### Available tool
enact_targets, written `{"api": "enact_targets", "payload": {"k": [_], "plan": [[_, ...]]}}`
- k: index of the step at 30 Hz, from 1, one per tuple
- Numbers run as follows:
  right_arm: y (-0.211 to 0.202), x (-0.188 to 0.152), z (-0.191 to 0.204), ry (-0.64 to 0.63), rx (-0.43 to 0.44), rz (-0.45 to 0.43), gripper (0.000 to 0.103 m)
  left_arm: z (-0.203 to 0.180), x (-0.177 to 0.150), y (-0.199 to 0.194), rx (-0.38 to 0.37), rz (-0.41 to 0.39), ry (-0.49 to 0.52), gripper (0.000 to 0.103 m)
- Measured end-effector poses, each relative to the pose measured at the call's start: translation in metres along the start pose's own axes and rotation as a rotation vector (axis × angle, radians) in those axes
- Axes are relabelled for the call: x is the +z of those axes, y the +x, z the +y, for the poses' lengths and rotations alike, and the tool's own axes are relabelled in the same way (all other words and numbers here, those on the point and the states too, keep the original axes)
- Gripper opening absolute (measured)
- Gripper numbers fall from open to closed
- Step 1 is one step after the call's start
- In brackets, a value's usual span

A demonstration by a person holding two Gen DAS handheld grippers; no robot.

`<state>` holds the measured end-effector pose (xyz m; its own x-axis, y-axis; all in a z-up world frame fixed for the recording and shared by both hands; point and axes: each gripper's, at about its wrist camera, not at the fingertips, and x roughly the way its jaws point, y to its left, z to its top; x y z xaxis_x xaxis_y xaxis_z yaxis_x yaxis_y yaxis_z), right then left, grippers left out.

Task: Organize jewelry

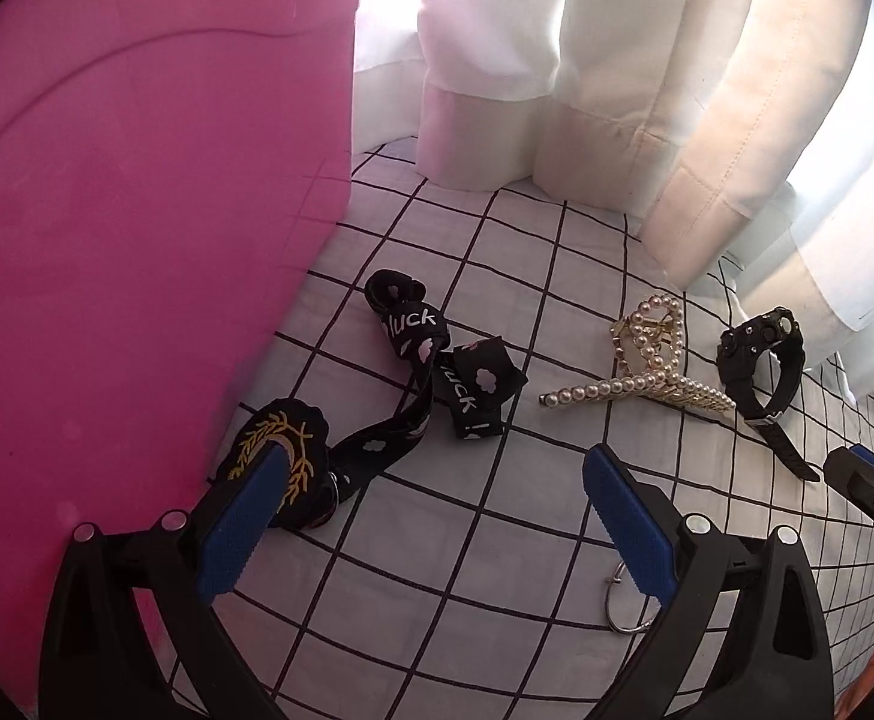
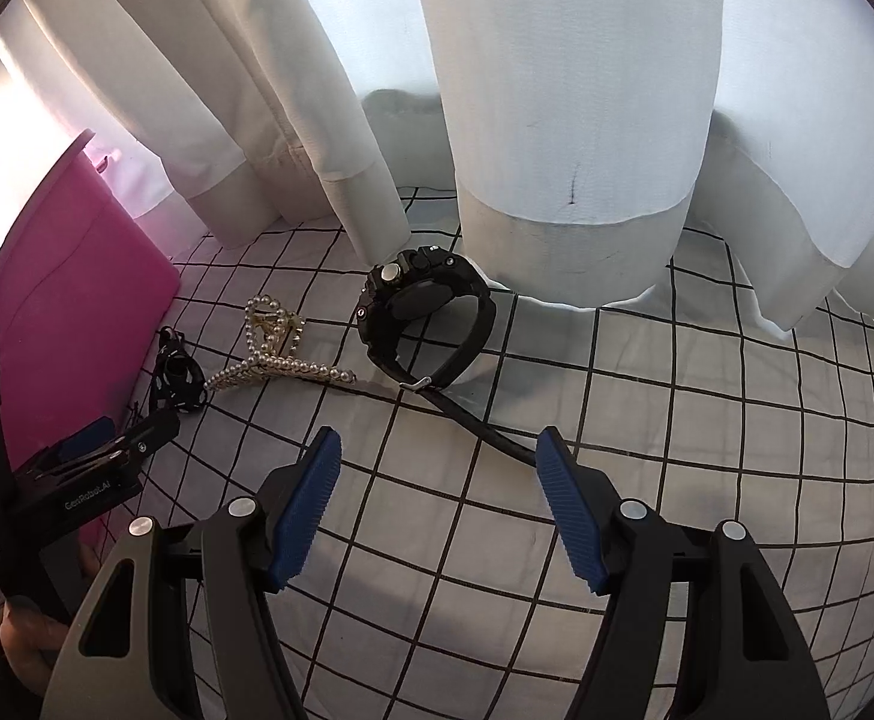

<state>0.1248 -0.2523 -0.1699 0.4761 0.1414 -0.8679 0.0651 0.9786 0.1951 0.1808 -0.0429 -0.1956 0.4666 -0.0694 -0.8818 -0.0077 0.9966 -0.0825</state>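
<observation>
From the left wrist camera, the left gripper [image 1: 437, 498] hangs low over a white cloth with a black grid [image 1: 496, 540], its blue-padded jaws spread wide with nothing between them. A big pink box [image 1: 137, 210] fills the left side of the view. Just ahead of the left finger lies a black ribbon strap [image 1: 431, 372] printed with "luck" and small pale flowers, ending in a round black patch with gold embroidery [image 1: 275, 450] that the left pad partly covers. To the right of the strap sits a pearl and gold hair claw [image 1: 646, 360], and beyond that a black wristwatch [image 1: 760, 360] standing on its side, its strap tail trailing toward the camera. A small metal ring [image 1: 625, 606] shows beside the right finger. The tip of the right gripper [image 1: 868, 486] pokes in at the right edge. White curtains [image 1: 556, 60] hang at the back.

From the right wrist camera, the right gripper [image 2: 437, 492] is likewise opened wide and empty, hovering above the grid cloth [image 2: 706, 420]. The wristwatch [image 2: 431, 312] lies straight ahead, near the curtain [image 2: 556, 120] hem, with its strap tail reaching almost to the right finger. The hair claw [image 2: 275, 354] lies left of it, the black strap [image 2: 176, 378] further left against the pink box [image 2: 65, 300]. The left gripper [image 2: 107, 456] shows at the lower left.
</observation>
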Motion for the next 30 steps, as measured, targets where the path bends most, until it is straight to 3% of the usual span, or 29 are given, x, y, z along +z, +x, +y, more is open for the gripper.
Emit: {"api": "enact_targets", "payload": {"k": [13, 30], "plan": [[0.034, 0.019, -0.001, -0.001, -0.039, 0.031, 0.065, 0.015, 0.007, 0.030, 0.040, 0.040, -0.007, 0.097], [0.072, 0.034, 0.010, -0.025, -0.084, 0.073, 0.065, 0.004, 0.013, 0.054, 0.086, -0.014, 0.029, 0.098]]}}
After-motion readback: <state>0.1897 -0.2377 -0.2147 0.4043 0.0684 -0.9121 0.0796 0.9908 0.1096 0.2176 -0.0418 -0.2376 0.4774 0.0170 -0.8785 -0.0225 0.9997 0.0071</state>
